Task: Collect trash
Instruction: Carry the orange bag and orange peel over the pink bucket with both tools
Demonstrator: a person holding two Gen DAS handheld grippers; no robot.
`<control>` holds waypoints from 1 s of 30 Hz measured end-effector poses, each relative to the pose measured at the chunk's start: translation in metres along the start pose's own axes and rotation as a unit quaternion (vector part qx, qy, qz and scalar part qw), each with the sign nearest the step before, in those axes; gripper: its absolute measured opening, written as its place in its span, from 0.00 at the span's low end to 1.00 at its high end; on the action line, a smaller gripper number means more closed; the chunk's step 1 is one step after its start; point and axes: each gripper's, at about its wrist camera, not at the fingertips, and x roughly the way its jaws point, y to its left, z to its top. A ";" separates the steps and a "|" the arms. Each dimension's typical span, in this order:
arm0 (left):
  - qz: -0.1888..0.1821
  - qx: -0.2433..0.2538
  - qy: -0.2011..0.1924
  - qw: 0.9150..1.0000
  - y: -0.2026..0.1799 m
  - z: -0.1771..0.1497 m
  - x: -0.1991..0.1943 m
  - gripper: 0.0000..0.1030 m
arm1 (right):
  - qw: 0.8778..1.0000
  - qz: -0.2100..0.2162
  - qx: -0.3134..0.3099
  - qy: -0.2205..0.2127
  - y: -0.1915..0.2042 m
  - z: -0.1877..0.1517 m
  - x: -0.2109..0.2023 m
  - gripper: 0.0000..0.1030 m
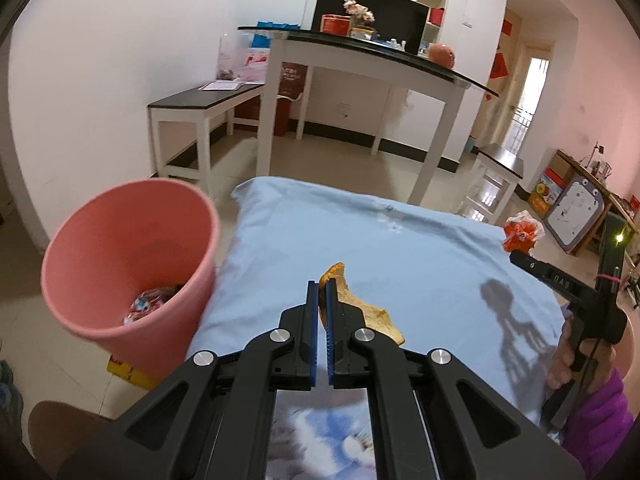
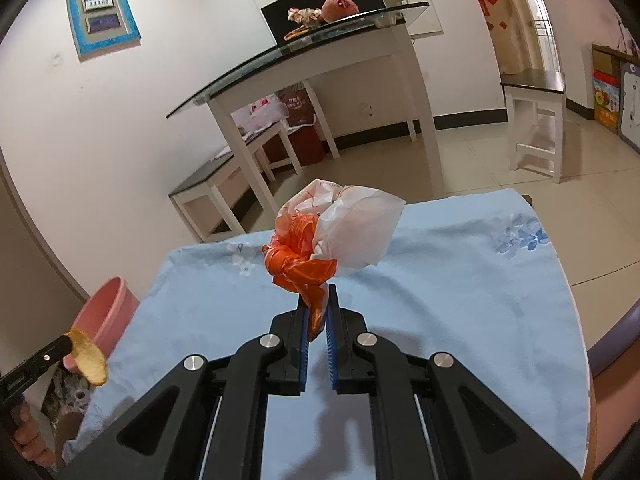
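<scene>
The left gripper [image 1: 322,294] is pinching a peel [image 1: 362,312] that is sticking out right of its closed tips, above the blue cloth [image 1: 400,240], with the pink bin [image 1: 128,256] just left. The right gripper [image 2: 319,312] is clamping an orange-and-white bag [image 2: 332,236], which is bulging beyond its tips over the cloth.

We see an evenly bright room through strong fisheye bending, dark at the corners. The pink bin [image 1: 128,264] left of the jaws is slightly blurred, and a sharp gripper shadow [image 1: 508,320] falls right of them.
</scene>
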 end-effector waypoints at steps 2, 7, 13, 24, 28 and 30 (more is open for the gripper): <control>0.004 -0.005 0.003 1.000 0.002 -0.002 -0.004 0.03 | 1.000 -0.003 -0.009 0.007 0.008 -0.001 -0.002 0.07; 0.011 -0.017 0.004 1.000 0.012 -0.008 -0.010 0.03 | 0.999 -0.006 -0.045 0.017 0.041 -0.002 -0.013 0.07; 0.012 -0.024 -0.004 1.000 0.020 -0.010 -0.017 0.03 | 0.996 0.020 -0.085 0.020 0.094 -0.007 -0.038 0.07; 0.014 -0.045 -0.025 0.999 0.039 -0.007 -0.033 0.03 | 0.988 0.061 -0.138 0.042 0.179 -0.039 -0.049 0.07; 0.022 -0.049 -0.041 0.998 0.048 -0.005 -0.042 0.03 | 0.985 0.066 -0.152 0.047 0.202 -0.045 -0.044 0.07; 0.028 -0.051 -0.049 0.997 0.054 -0.003 -0.047 0.03 | 0.984 0.068 -0.157 0.050 0.214 -0.046 -0.040 0.07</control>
